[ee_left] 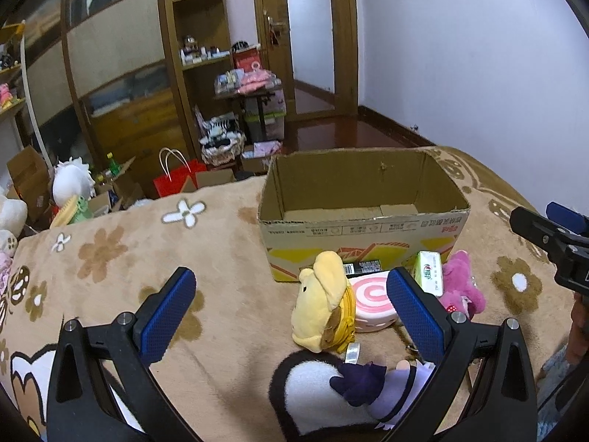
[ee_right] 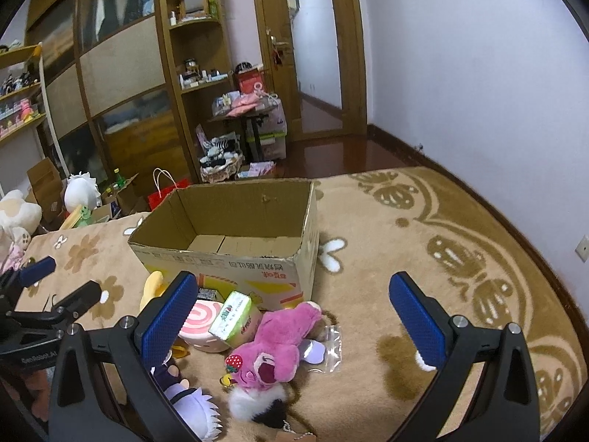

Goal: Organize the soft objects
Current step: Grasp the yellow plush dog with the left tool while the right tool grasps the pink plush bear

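An open, empty cardboard box (ee_left: 362, 217) (ee_right: 235, 243) stands on the beige flowered blanket (ee_left: 121, 258). In front of it lies a pile: a yellow plush (ee_left: 322, 302), a pink swirl cushion (ee_left: 371, 302) (ee_right: 200, 326), a green tissue pack (ee_left: 429, 270) (ee_right: 235, 316), a pink bear plush (ee_left: 460, 283) (ee_right: 274, 348), and a black-and-white plush (ee_left: 309, 386) with a purple-and-white doll (ee_right: 191, 405). My left gripper (ee_left: 291, 302) hangs open above the pile. My right gripper (ee_right: 292, 309) is open over the pink bear, holding nothing.
A clear plastic bag (ee_right: 333, 346) lies beside the bear. Beyond the blanket's far edge are a red paper bag (ee_left: 176, 178), cartons, a white plush (ee_left: 71, 180), a basket (ee_left: 221, 143), wooden shelves (ee_left: 198, 37) and a door (ee_left: 313, 29).
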`<state>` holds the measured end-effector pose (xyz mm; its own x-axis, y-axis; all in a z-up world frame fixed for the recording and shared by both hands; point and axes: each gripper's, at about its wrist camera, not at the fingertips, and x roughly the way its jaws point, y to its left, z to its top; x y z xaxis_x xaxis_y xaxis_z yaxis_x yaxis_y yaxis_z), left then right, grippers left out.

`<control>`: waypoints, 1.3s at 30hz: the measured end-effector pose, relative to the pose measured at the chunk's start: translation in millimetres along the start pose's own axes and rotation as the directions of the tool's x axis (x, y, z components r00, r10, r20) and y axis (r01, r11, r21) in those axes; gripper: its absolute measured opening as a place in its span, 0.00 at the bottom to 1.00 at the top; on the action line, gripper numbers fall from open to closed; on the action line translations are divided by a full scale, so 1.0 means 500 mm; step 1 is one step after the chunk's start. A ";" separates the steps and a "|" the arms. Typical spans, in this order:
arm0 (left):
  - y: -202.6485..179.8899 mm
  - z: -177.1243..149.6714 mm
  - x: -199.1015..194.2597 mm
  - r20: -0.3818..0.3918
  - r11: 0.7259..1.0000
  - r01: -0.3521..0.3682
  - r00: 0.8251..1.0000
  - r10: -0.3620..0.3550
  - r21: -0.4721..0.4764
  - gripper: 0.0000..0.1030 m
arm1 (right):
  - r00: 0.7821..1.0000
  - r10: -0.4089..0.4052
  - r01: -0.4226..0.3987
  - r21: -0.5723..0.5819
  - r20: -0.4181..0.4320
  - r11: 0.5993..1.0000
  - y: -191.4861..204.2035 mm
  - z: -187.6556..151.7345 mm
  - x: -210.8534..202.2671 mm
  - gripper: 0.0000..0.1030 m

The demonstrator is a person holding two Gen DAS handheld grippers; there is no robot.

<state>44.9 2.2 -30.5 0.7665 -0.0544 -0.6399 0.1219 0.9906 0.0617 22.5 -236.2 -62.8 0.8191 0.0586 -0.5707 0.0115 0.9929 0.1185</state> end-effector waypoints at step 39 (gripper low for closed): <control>-0.041 -0.042 0.225 -0.335 0.998 0.062 0.941 -0.056 0.007 0.80 | 0.897 0.113 -0.100 0.053 -0.427 0.994 -0.013 -0.094 0.243 0.67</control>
<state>115.5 -21.7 -120.1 0.5033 -0.0643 -0.8617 0.1734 0.9845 0.0278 94.8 -230.6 -171.3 0.4912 0.2089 -0.8456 -0.0404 0.9752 0.2175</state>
